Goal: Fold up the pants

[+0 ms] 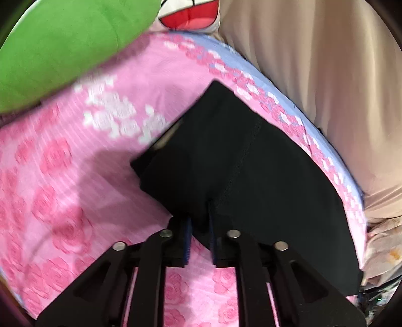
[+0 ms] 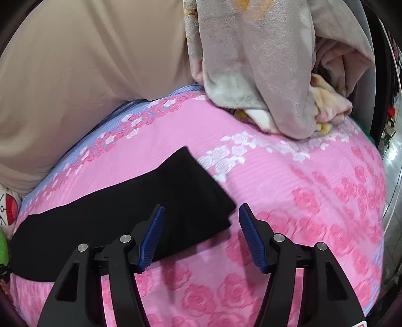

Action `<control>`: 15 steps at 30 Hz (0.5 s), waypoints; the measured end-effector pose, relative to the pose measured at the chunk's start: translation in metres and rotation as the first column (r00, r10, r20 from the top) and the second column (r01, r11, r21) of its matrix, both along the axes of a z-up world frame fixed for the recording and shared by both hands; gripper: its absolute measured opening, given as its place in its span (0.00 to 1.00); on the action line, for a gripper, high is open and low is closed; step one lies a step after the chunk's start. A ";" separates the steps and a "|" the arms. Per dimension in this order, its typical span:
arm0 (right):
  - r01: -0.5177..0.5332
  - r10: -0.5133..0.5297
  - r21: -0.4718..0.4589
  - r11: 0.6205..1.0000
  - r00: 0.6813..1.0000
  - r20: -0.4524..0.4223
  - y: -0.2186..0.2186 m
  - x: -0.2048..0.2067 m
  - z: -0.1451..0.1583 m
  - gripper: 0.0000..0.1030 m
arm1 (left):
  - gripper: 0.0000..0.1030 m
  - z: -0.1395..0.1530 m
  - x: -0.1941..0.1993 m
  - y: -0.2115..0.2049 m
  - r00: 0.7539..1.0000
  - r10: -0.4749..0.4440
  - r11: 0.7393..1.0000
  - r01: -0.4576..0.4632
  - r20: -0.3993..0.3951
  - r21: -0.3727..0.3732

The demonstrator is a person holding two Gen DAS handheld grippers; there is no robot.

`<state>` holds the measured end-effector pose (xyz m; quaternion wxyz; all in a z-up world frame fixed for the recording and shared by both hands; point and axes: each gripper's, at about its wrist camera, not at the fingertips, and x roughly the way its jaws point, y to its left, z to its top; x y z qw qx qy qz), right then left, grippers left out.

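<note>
The black pants [image 1: 238, 171] lie on a pink rose-patterned bedspread [image 1: 62, 176]. In the left wrist view my left gripper [image 1: 199, 226] is shut on an edge of the pants, with black cloth pinched between the blue pads, and one end looks lifted and doubled over. In the right wrist view the pants [image 2: 140, 208] stretch from the left edge to a folded end in front of my right gripper [image 2: 201, 226]. The right gripper is open and empty, its blue pads [image 2: 152, 236] spread on either side of that end, just above the cloth.
A green plush cushion [image 1: 57, 47] and a white and red toy [image 1: 191, 15] sit at the bed's far side. A beige curtain [image 2: 75, 63] hangs beside the bed. A crumpled grey blanket [image 2: 263, 75] lies on the bedspread [image 2: 301, 201] beyond the pants.
</note>
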<state>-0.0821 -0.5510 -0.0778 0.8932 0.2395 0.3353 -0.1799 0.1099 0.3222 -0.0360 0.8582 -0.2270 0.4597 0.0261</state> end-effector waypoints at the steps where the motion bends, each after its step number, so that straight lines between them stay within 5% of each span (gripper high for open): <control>1: -0.009 0.009 0.002 1.000 1.000 0.000 0.007 0.000 -0.002 0.59 | 0.08 0.002 0.002 0.001 1.000 -0.007 1.000 0.007 0.013 0.024; 5: 0.010 -0.010 -0.004 1.000 1.000 -0.005 0.014 -0.004 -0.006 0.59 | 0.11 -0.008 0.008 0.015 0.999 -0.041 0.999 0.041 0.025 0.004; 11: 0.013 -0.013 -0.027 1.000 1.000 -0.003 0.008 -0.001 0.006 0.66 | 0.15 0.028 -0.028 0.018 0.989 -0.043 0.998 0.048 0.139 -0.028; 15: -0.018 0.016 -0.092 0.996 1.000 -0.022 0.001 0.031 0.015 0.75 | 0.16 0.041 -0.024 -0.001 0.993 -0.033 0.998 0.025 0.115 0.065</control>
